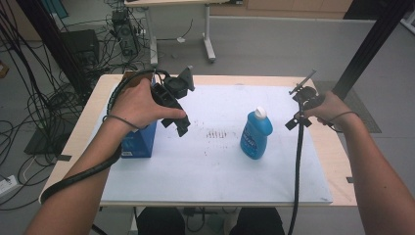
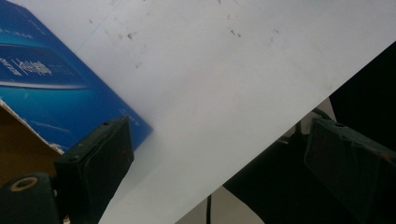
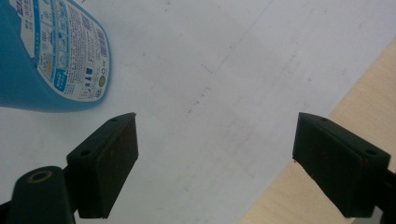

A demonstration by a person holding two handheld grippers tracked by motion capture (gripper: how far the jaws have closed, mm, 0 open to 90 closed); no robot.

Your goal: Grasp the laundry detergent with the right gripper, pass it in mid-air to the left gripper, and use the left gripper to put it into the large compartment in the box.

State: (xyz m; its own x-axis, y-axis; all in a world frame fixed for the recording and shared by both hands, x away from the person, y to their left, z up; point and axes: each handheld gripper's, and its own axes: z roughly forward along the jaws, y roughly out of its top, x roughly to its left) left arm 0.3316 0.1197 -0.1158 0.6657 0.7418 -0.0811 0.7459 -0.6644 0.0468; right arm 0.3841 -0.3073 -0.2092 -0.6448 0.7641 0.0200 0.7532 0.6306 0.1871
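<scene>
From the high view, nothing looks handled yet: the blue bottle [image 1: 256,133] stands upright on the white mat [image 1: 215,171], the blue box [image 1: 138,139] well to its left. The left gripper [image 1: 177,122] hovers over the box, the right gripper [image 1: 299,120] just right of the bottle. In the left gripper view, jaws apart, empty, box [image 2: 42,88] beside them. In the right gripper view, jaws wide, bottle [image 3: 51,56] up-left, untouched.

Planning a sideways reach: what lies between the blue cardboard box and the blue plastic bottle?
Nothing stands there: in the high view, bare white mat separates blue cardboard box from blue plastic bottle.
</scene>
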